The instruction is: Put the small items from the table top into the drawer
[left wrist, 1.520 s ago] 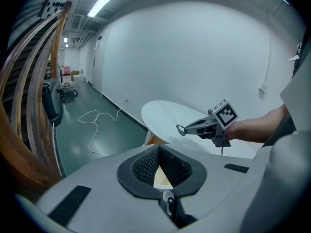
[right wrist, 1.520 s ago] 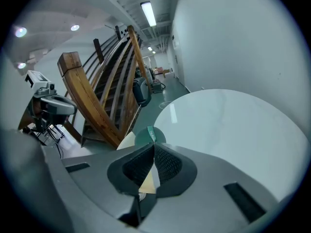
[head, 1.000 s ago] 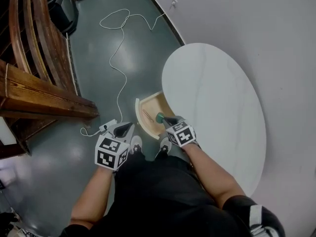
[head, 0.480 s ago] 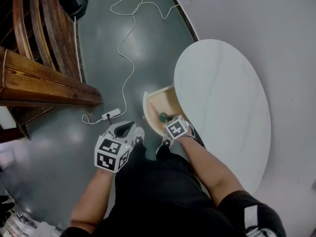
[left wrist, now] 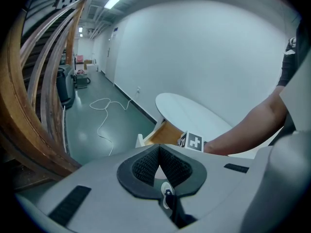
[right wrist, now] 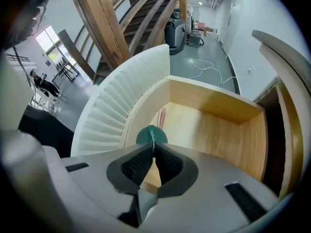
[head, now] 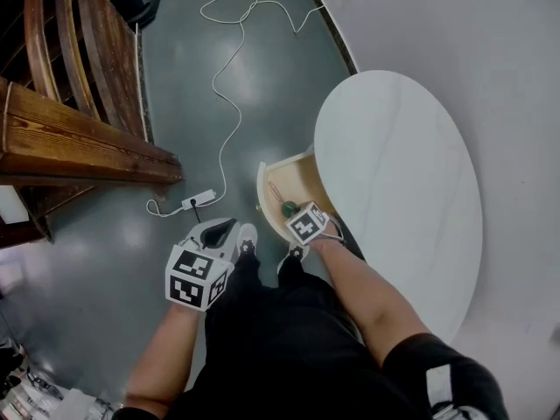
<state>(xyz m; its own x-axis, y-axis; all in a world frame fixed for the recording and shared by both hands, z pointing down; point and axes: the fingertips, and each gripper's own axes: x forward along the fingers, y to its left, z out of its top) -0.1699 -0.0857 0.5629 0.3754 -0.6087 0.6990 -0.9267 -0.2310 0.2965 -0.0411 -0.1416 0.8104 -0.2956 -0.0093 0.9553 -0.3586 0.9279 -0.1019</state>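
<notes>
- Nearing release of the small flat green disc (right wrist: 151, 134), hung low over the inside of the open pale-wood drawer (right wrist: 214, 106) with the ribbed white curved front, close behind that front and not yet set down.
- Clamped edge-on between the pads of the right gripper (right wrist: 153, 145), pointed steeply down into the drawer.
- Already lying on the drawer floor just beyond: a thin pinkish stick (right wrist: 161, 116).
- Seeing no other small item on the white oval table top (head: 394, 147), probably the last one; left to do: letting go, perhaps pushing the drawer in.
- Idling over the grey-green floor (head: 175, 103), apart from the drawer: left gripper (left wrist: 159, 149), pads together on nothing.
- Compared with a second ago: right gripper sunk from table-edge height down into the drawer, same grip on the disc; left gripper about where it was.
</notes>
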